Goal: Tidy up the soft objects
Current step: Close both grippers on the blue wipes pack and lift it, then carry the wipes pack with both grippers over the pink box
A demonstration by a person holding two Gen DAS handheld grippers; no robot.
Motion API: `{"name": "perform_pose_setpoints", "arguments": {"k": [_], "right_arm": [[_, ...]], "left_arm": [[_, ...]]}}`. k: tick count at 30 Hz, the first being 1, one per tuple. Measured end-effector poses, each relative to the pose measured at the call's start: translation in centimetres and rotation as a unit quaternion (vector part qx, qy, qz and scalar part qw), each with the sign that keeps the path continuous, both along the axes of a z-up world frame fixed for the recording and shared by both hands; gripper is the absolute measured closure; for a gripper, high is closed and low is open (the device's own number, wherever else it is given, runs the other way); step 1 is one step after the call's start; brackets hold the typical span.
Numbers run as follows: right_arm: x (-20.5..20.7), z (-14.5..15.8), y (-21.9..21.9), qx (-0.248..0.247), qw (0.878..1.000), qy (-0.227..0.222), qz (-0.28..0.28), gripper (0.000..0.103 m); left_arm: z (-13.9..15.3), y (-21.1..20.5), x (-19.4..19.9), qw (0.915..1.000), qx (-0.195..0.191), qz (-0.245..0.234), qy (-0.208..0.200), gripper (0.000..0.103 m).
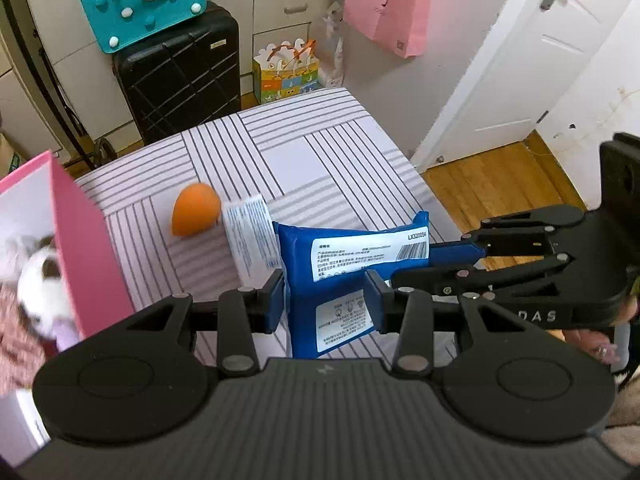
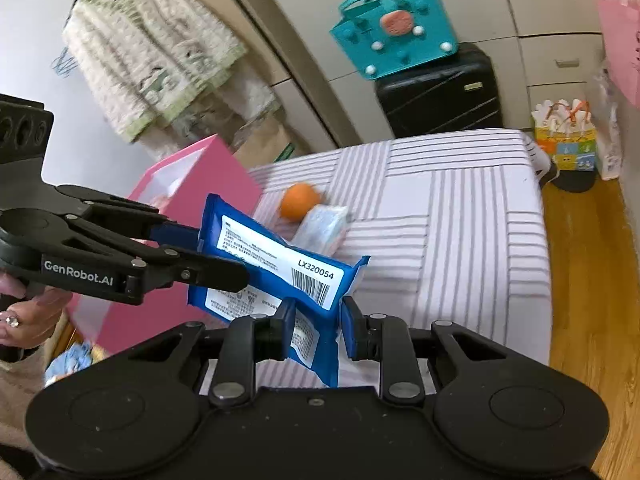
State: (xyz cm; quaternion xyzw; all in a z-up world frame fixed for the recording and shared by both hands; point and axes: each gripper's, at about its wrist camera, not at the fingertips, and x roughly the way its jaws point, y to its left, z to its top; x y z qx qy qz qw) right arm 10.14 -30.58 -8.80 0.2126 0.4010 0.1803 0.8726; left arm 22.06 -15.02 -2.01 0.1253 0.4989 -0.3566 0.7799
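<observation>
A blue soft pack with white labels (image 1: 352, 248) (image 2: 280, 256) hangs above the striped bed, folded between both grippers. My left gripper (image 1: 325, 300) (image 2: 220, 256) is shut on its lower part. From the right, my right gripper (image 1: 430, 266) (image 2: 319, 320) is shut on the other end. On the bed behind lie an orange egg-shaped sponge (image 1: 196, 210) (image 2: 300, 202) and, touching it, a white-and-blue tissue pack (image 1: 250, 232) (image 2: 324, 226). A pink box (image 1: 80, 248) (image 2: 208, 176) stands open at the left with a white plush toy (image 1: 40, 280) inside.
The striped bed (image 1: 312, 140) (image 2: 460, 208) ends at wooden floor (image 1: 492, 184) (image 2: 588, 272) on the right. Beyond it stand a black suitcase (image 1: 180, 76) with a teal bag (image 1: 148, 4) on top, a small gift bag (image 1: 286, 72) and a white door (image 1: 520, 60).
</observation>
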Motion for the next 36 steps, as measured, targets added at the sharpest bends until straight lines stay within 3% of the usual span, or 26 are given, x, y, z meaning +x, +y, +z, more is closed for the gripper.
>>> {"name": "perform_pose_setpoints", "arguments": {"k": [11,22,36], "right_arm": [[-3.1,5.3,4.6,-0.017,0.994,-0.032,0.107,0.074],[-3.3,9.9,10.8,-0.037,0.976,-0.064,0.205,0.074],[2.7,12.9,17.8,-0.055,0.96,-0.092,0.257,0.074]], "left_arm": [[3.0,7.0,-6.6,0.9984,-0.027,0.046,-0.019,0.063],[6.9,13.5,-11.6,0.9894,-0.065,0.098,-0.085,0.061],[8.4,20.8,-9.2,0.9697,-0.11,0.181,-0.121,0.065]]}}
